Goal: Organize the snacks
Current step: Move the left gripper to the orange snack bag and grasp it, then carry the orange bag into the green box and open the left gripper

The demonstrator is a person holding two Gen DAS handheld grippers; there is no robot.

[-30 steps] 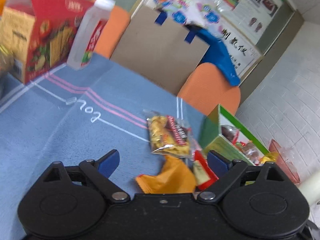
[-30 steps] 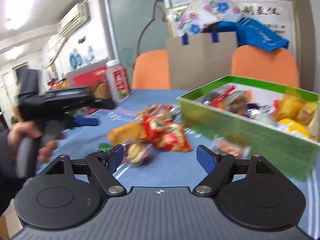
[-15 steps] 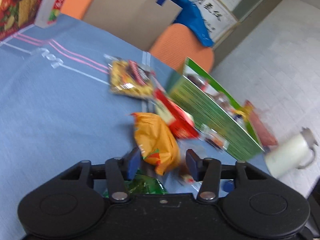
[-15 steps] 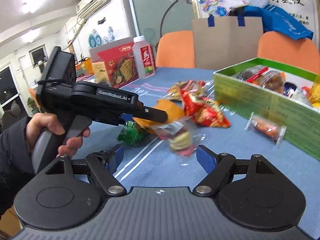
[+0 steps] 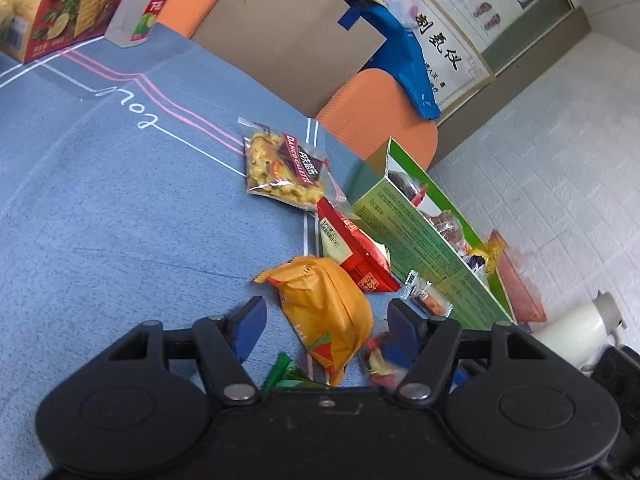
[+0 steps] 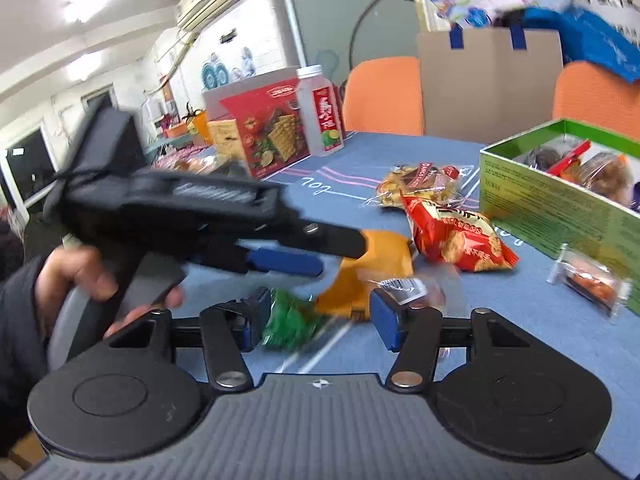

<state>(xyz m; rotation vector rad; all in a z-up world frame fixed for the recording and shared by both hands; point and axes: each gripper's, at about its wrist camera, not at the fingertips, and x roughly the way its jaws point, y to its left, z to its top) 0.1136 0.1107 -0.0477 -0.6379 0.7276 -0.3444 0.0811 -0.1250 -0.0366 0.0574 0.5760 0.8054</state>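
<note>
Left gripper (image 5: 326, 330) opening — orange packet (image 5: 326, 308) between its jaws, untouched.

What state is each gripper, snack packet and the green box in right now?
left gripper: jaws opening, orange packet between them, not pressed.
right gripper: jaws closing around green packet, no contact visible.
orange packet: sealed, lying on the cloth.
green packet: on the cloth, blurred.
red packet: sealed, lying beside the box.
green box: open on top, holds snacks.
white bottle: upright, capped.
</note>
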